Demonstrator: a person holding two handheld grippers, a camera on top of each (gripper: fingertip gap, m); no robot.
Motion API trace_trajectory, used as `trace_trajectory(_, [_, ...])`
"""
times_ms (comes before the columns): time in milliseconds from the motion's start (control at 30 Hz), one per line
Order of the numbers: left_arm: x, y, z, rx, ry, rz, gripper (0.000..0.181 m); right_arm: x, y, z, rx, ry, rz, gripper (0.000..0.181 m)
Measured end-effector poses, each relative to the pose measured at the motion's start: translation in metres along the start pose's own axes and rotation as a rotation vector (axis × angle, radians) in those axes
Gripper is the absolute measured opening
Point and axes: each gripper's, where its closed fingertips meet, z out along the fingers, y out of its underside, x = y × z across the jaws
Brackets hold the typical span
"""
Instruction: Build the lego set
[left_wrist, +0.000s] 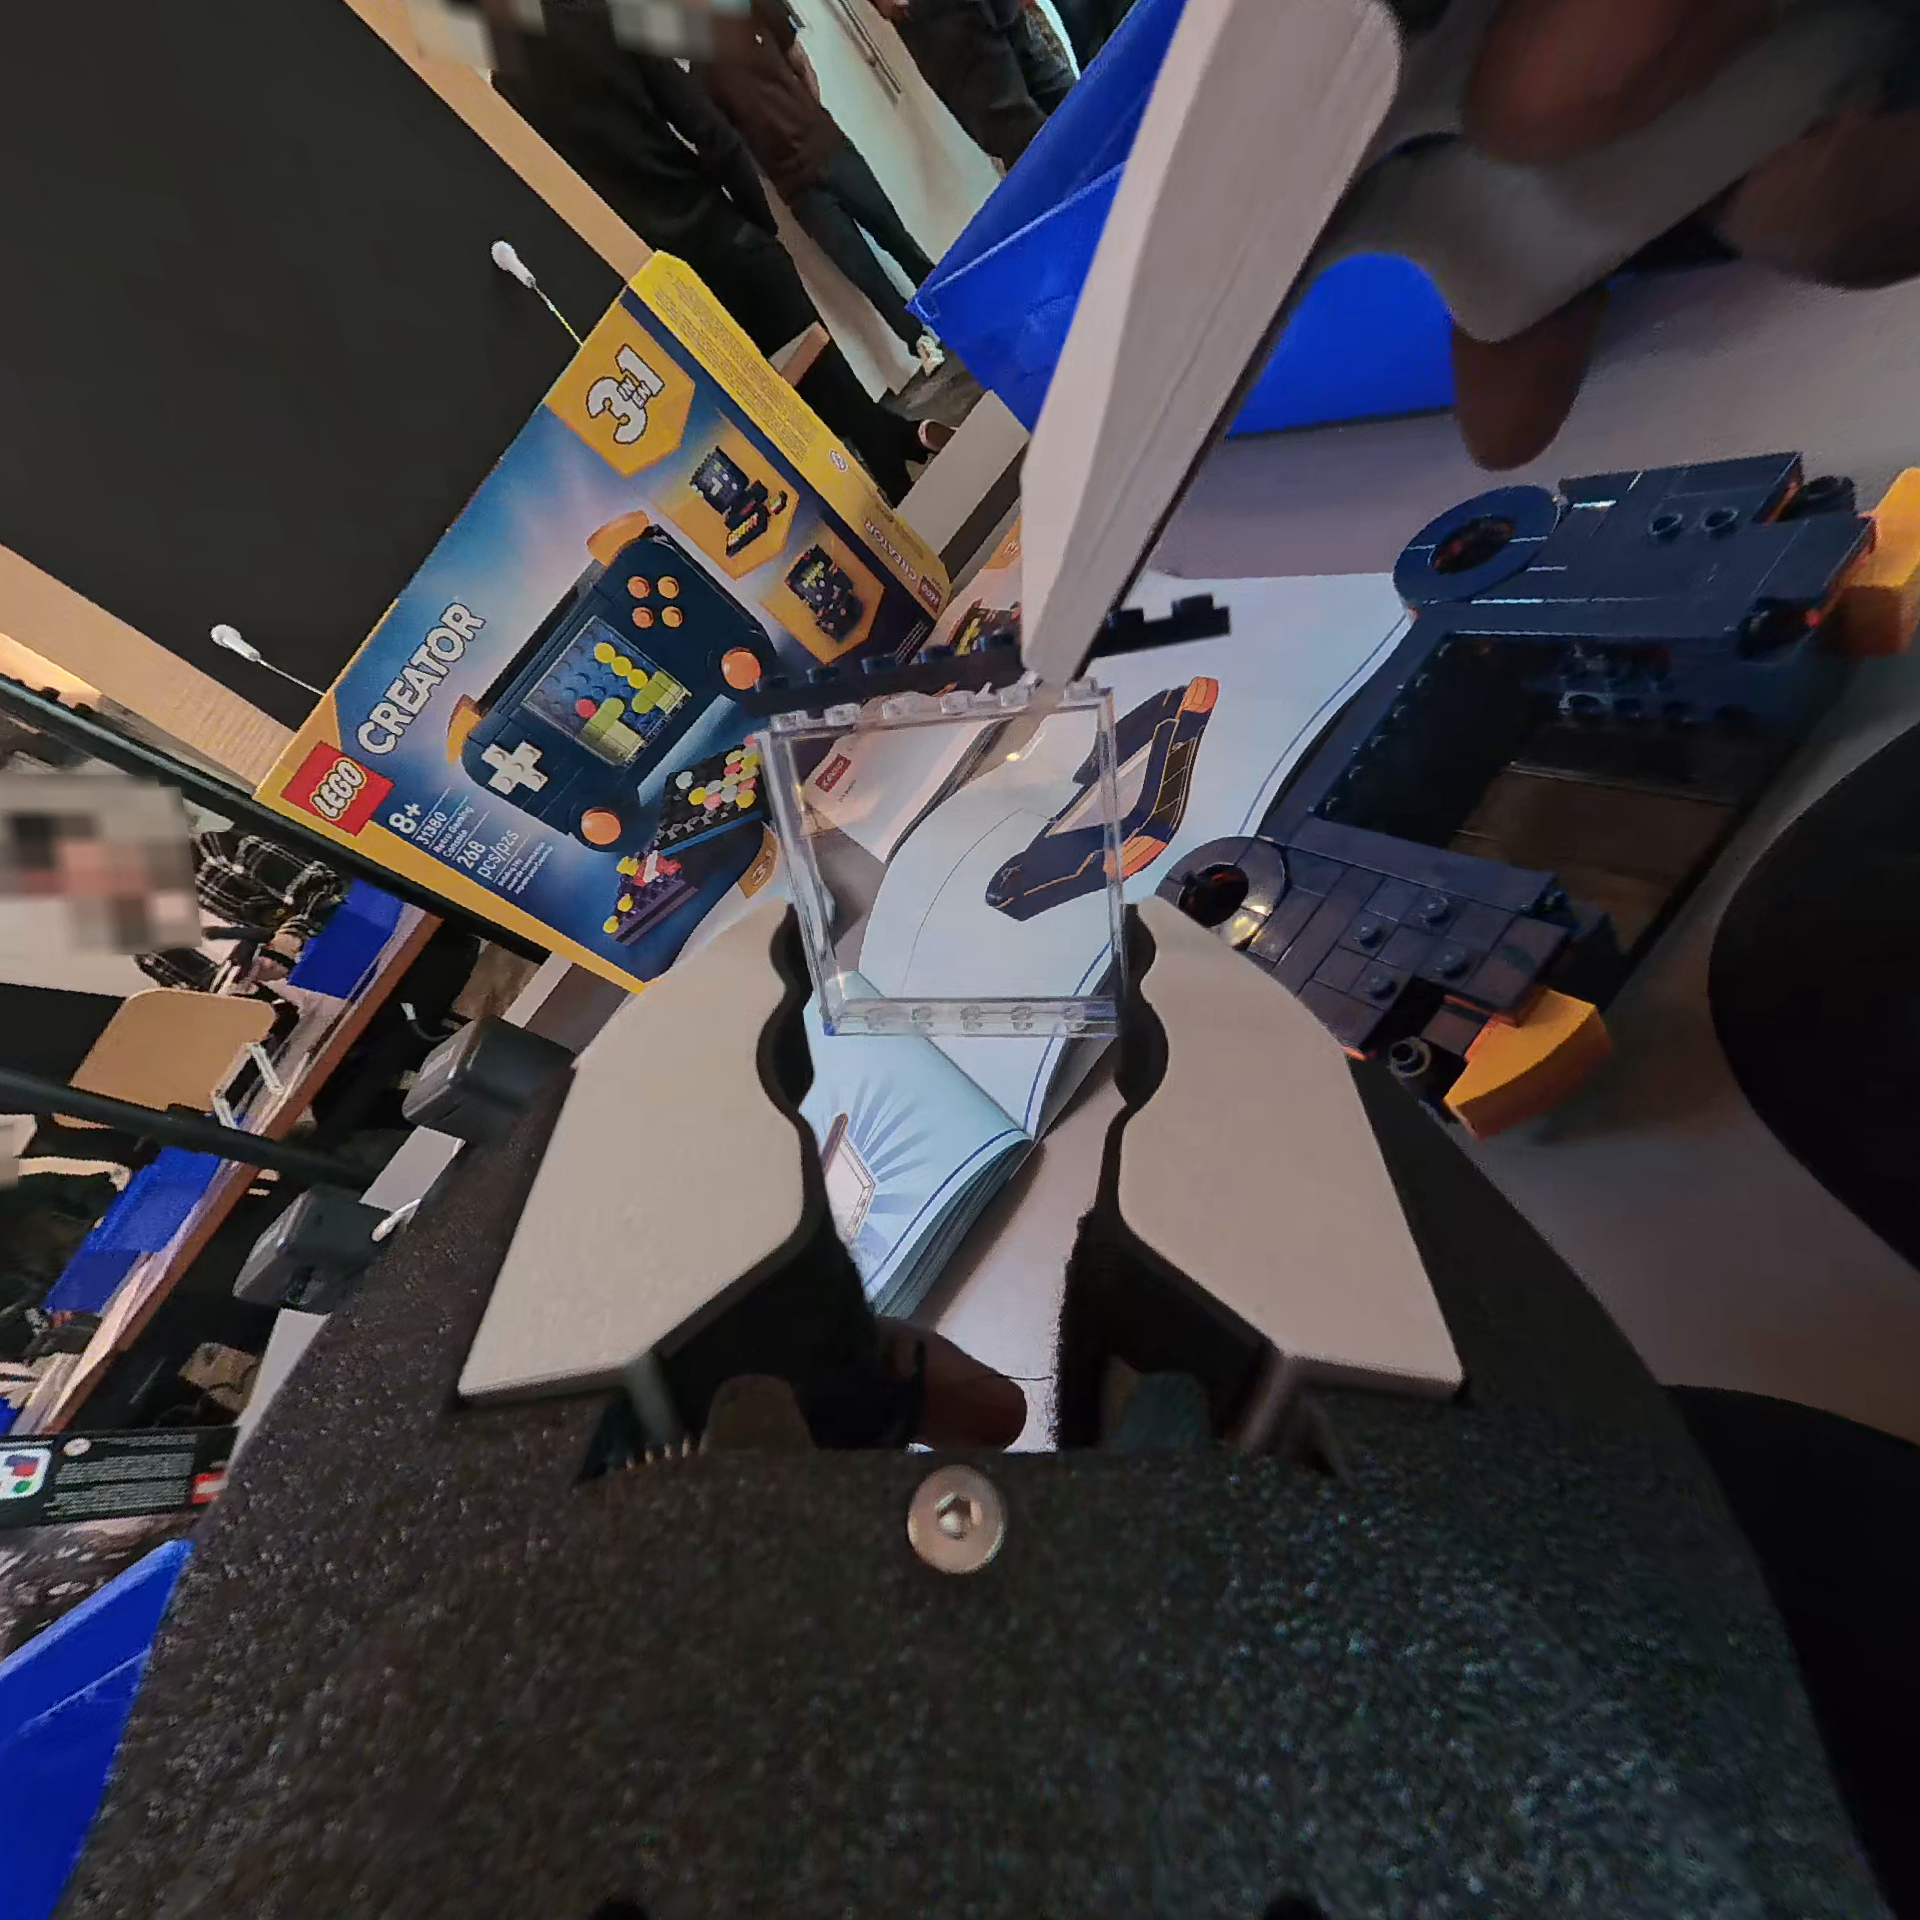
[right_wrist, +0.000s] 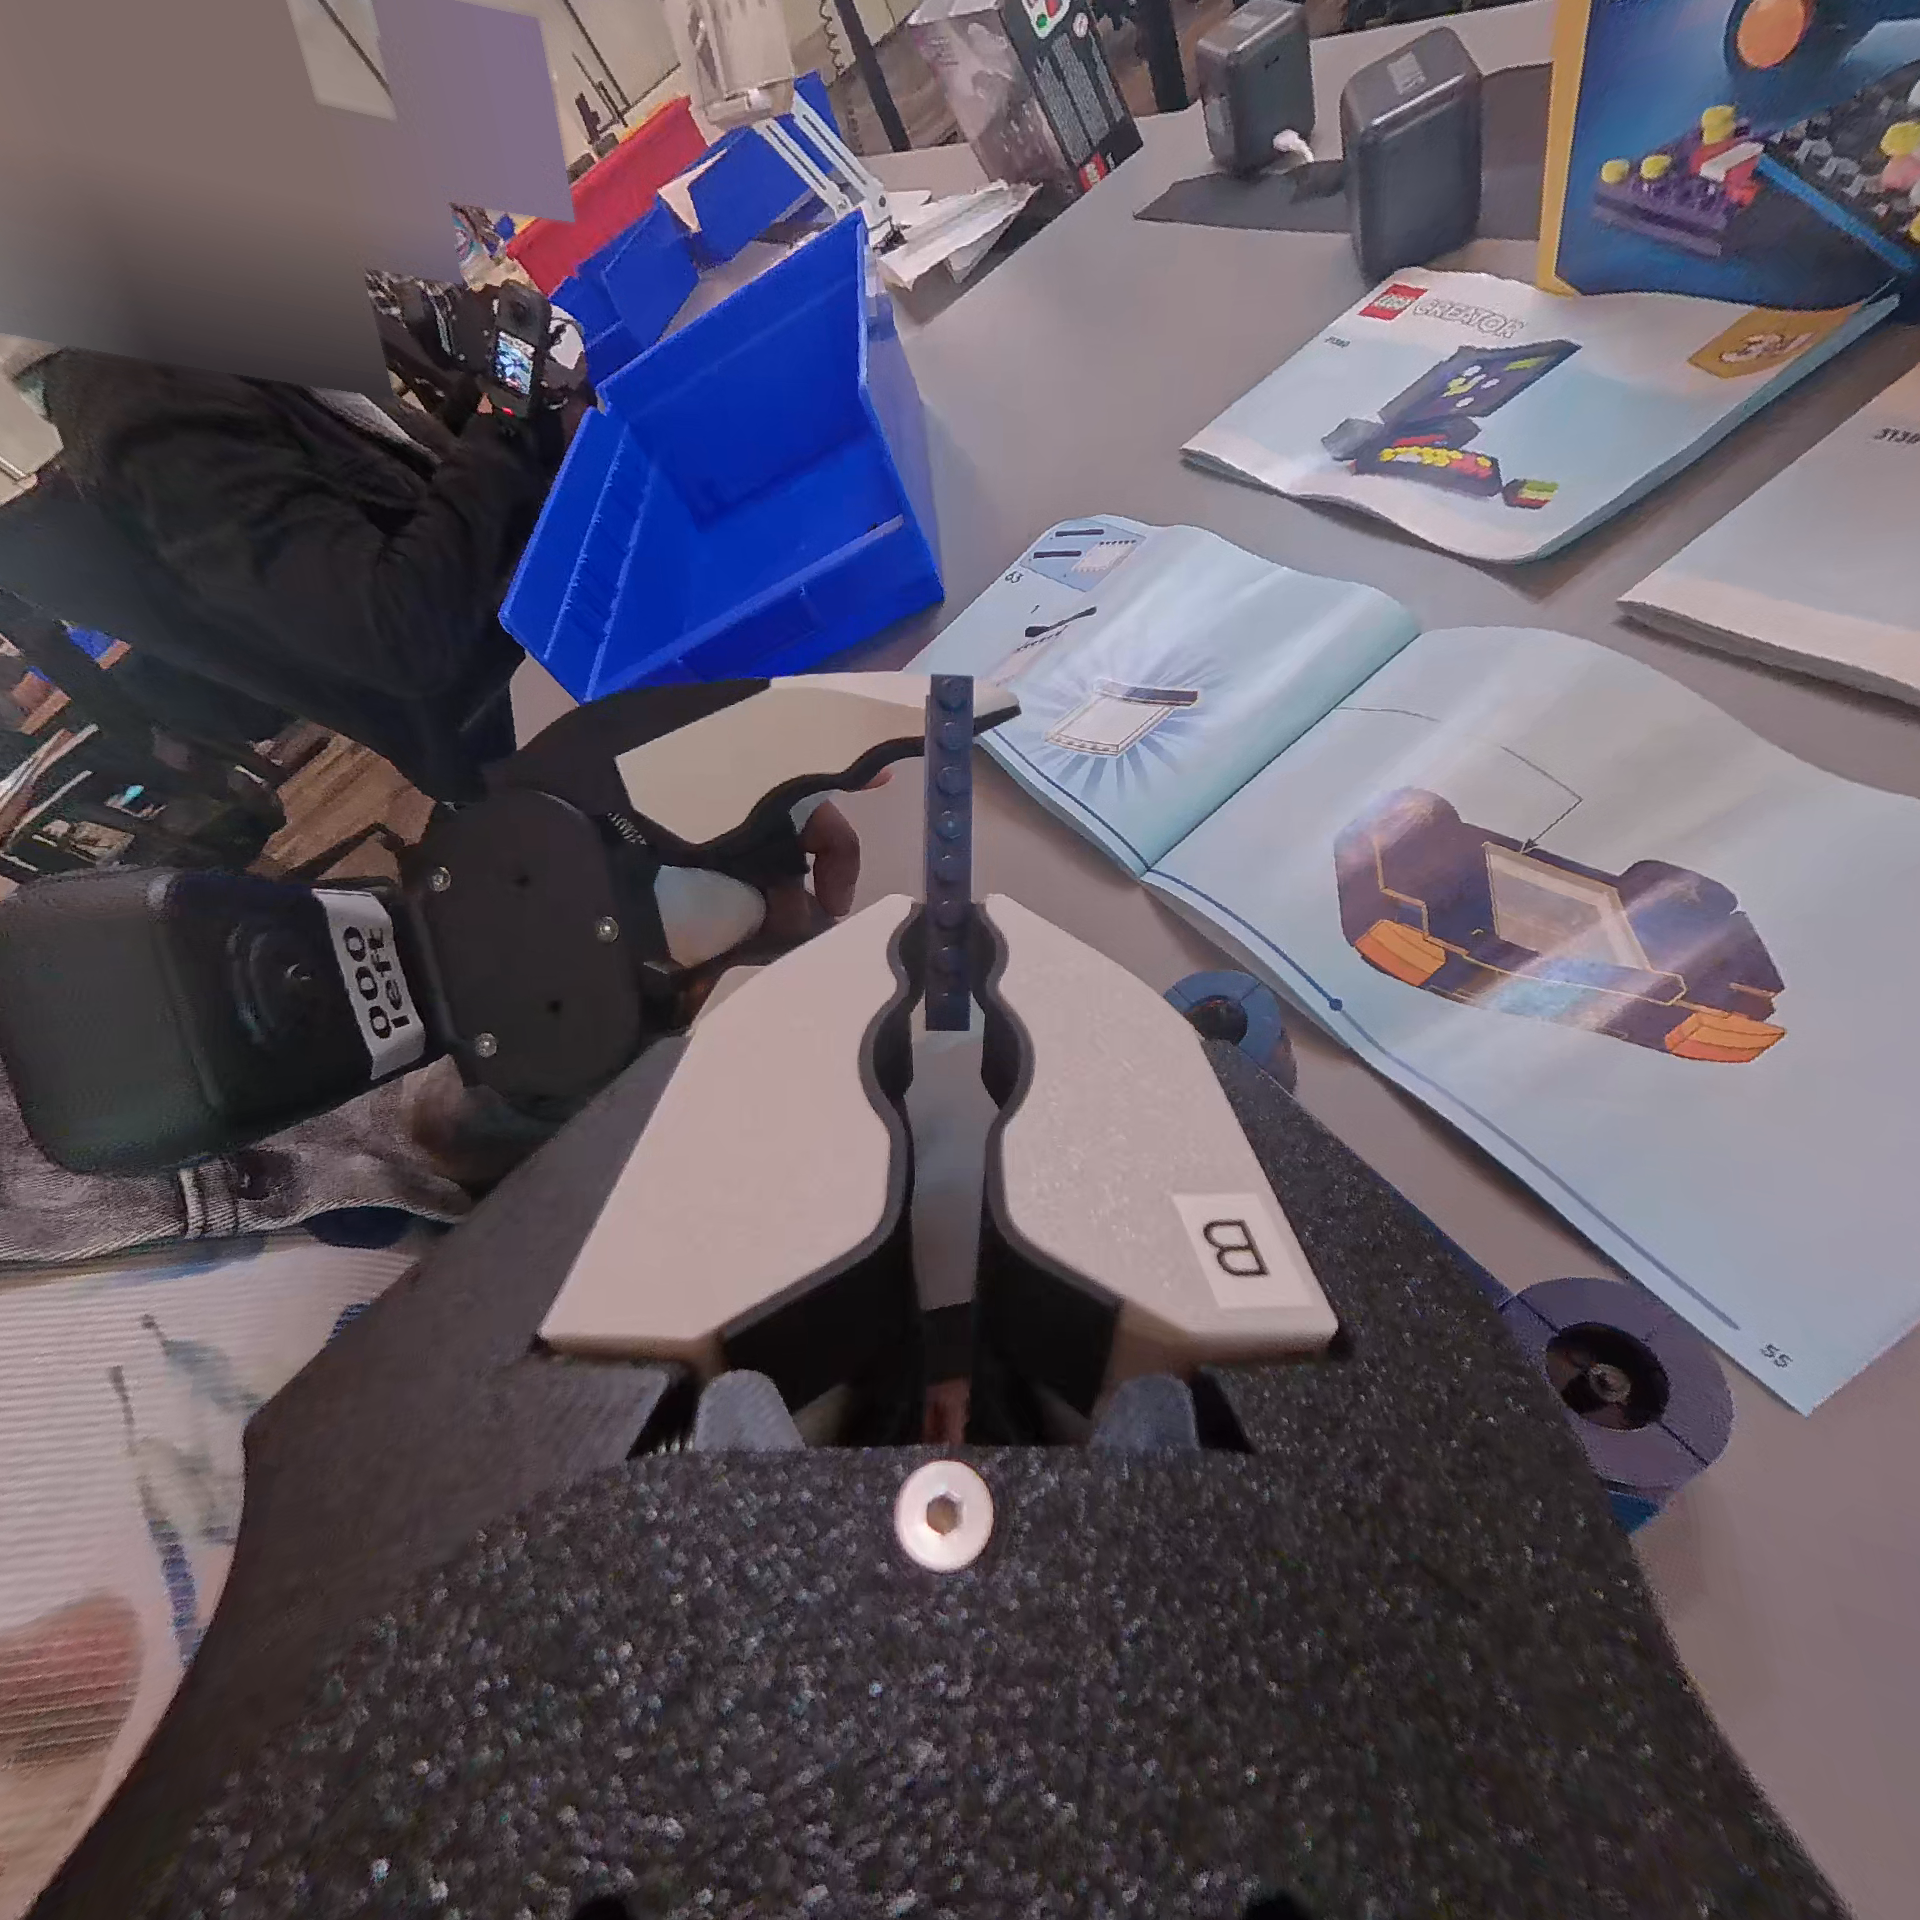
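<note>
Right now the left tool (left_wrist: 961, 935) grips the clear window panel (left_wrist: 951, 868) by its side edges, studded top edge facing away. The right tool (right_wrist: 948, 961) pinches a dark blue plate strip (right_wrist: 948, 831) by one end, its long axis lying along that studded edge, just touching. Pressing it down seems next.

Dark-blue brick console w/ orange corners (left_wrist: 1538, 748): far end cut by right edge in left wrist view; in right wrist view mostly hidden behind the gripper body. Thin dark-blue studded strip (right_wrist: 951, 852): lower end hidden between fingers (grip depth unclear). Background people mosaic-blurred.
</note>
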Motion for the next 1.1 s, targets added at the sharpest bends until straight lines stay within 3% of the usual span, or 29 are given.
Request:
trace_trajectory(767, [0.024, 0.003, 0.000, -0.034, 0.093, 0.208, 0.056, 0.005, 0.029, -0.004, -0.167, -0.039, -0.054, 0.008])
trace_trajectory(933, [0.027, 0.013, 0.003, -0.139, 0.073, 0.325, 0.056, 0.010, 0.039, -0.001, -0.247, 0.027, -0.101, 0.008])
trace_trajectory(1100, [0.027, 0.018, 0.002, -0.192, 0.081, 0.326, 0.056, 0.014, 0.040, 0.002, -0.262, 0.088, -0.132, 0.008])
